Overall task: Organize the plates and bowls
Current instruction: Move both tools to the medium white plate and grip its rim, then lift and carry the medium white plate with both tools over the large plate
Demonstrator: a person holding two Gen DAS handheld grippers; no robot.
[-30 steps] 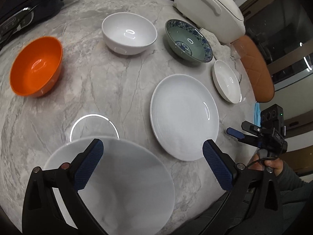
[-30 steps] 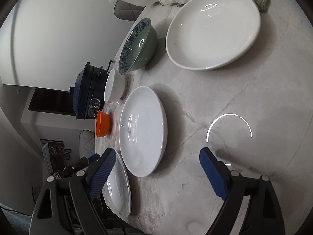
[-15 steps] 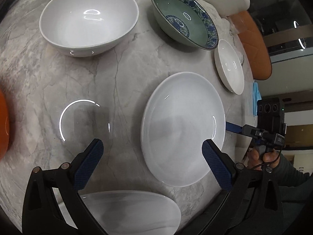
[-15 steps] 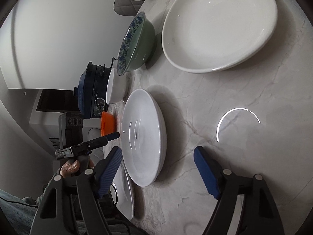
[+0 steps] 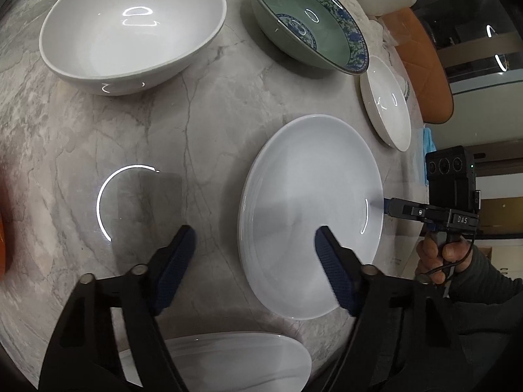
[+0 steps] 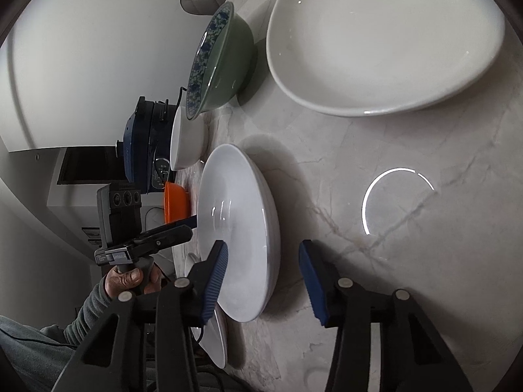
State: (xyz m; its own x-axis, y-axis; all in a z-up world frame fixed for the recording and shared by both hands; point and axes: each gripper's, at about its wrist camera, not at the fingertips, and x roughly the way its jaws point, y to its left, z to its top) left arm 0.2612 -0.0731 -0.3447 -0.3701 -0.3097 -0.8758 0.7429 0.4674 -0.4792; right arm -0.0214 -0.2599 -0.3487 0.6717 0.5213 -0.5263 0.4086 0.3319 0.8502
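Since prev. frame both grippers have been brought in on the white plate (image 5: 310, 215), flat on the marble table (image 5: 202, 124). L gripper (image 5: 255, 251) & R gripper (image 6: 261, 261) straddle opposite rim edges, jaws closing, rim not yet pinched; R sits nearer.

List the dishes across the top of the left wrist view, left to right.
Deep plain white bowl → green bowl with blue floral rim → small shallow white dish.
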